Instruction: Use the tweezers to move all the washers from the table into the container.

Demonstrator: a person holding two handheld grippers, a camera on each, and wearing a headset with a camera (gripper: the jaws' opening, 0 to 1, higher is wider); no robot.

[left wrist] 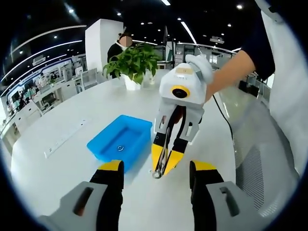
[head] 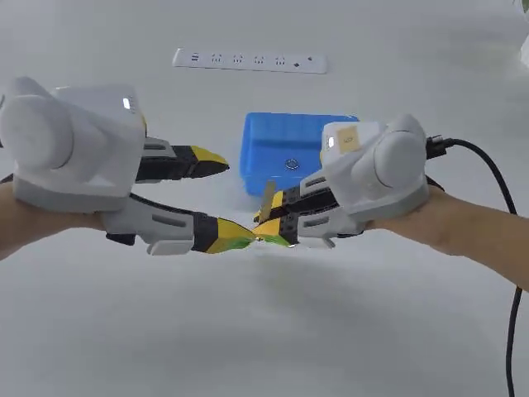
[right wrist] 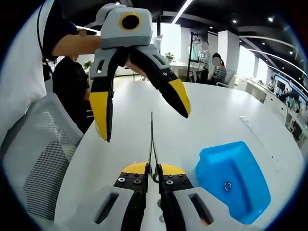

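Nearest, in the head view, the two grippers are hovering tip to tip over the white table (head: 264, 331). The left gripper (head: 231, 201) is pointing in from nine o'clock with its jaws standing wide apart, one yellow tip high and the other low. The right gripper (head: 266, 229) is pointing in from three o'clock, its jaws pressing together on the tweezers (right wrist: 152, 144). In the right gripper view the tweezers are sticking straight out toward twelve o'clock, into the gap between the left gripper's parted jaws. Whether the tweezer tips are carrying anything I cannot tell. A black cable (head: 463, 145) is trailing from the right gripper toward five o'clock. Just behind the jaws, at twelve o'clock, the blue container (head: 273, 136) is sitting on the table, with one washer (head: 291, 164) lying on its floor. Farther back, a white power strip (head: 248, 59) is lying across the table. In the left gripper view a potted plant (left wrist: 132, 60) is standing at the table's far end.
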